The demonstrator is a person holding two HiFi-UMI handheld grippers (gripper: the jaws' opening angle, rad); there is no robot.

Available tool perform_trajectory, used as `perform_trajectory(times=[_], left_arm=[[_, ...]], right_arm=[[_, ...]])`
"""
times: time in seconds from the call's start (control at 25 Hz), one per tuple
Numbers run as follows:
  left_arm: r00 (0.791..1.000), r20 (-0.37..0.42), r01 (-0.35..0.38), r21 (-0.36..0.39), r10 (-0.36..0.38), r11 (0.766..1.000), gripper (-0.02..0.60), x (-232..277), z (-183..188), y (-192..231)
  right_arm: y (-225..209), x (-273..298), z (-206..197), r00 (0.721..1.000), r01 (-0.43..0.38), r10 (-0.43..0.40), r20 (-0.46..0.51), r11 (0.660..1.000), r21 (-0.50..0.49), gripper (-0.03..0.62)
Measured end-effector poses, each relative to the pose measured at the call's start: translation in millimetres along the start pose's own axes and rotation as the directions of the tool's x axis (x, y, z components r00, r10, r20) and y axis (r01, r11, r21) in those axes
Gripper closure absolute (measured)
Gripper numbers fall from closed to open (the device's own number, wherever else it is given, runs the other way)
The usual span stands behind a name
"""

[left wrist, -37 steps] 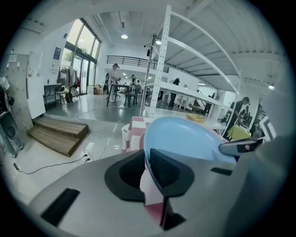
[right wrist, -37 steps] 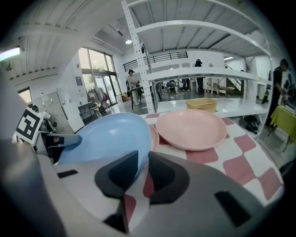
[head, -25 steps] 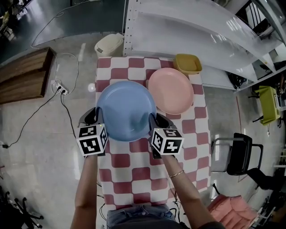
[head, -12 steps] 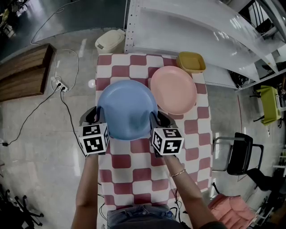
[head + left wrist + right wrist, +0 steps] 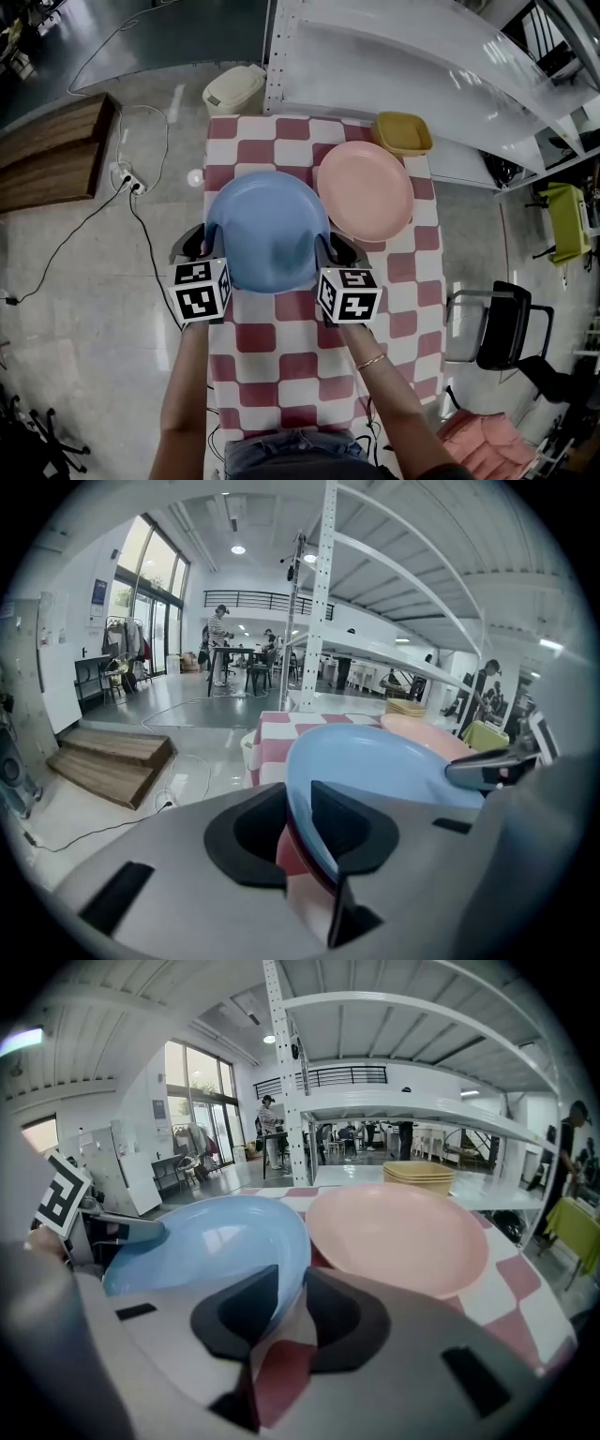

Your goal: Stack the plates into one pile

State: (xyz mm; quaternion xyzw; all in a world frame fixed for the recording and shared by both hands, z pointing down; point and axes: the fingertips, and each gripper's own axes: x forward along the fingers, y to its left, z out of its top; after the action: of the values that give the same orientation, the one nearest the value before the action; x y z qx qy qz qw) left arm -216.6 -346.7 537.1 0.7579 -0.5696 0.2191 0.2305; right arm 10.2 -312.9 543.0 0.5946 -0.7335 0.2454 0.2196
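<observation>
Two grippers sit at the sides of the blue plate (image 5: pixel 267 230), which seems to rest on the checked table (image 5: pixel 281 337) right in front of the person. The left gripper (image 5: pixel 298 803) has the plate's left edge between its jaws. Those jaws are opening, so it is letting go. The right gripper (image 5: pixel 292 1283) has the right edge between its jaws too, but they stand apart and do not seem to pinch it.

The pink plate (image 5: pixel 366 190) lies to the right of the blue one and a bit farther away. It is just beside it, but I cannot tell if the edges touch. So the right gripper is nearer to the pink plate. Both plates are round, so no side is better to grab. I think one plate must next go on top of the other. Some yellow plates (image 5: pixel 403 133) sit past the pink one.
</observation>
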Motion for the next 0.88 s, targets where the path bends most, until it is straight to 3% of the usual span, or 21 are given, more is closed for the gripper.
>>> perform_trajectory(times=[0.52, 0.88], left_arm=[[0.999, 0.038, -0.001, -0.017, 0.002, 1.000, 0.434, -21, 7, 12], [0.997, -0.025, 0.065, -0.117, -0.068, 0.991, 0.425, -13, -15, 9]], right_arm=[[3, -18, 9, 0.999, 0.010, -0.012, 0.042, 1.000, 0.028, 0.507], [4, -18, -11, 1.000, 0.003, -0.001, -0.020, 0.997, 0.079, 0.474]])
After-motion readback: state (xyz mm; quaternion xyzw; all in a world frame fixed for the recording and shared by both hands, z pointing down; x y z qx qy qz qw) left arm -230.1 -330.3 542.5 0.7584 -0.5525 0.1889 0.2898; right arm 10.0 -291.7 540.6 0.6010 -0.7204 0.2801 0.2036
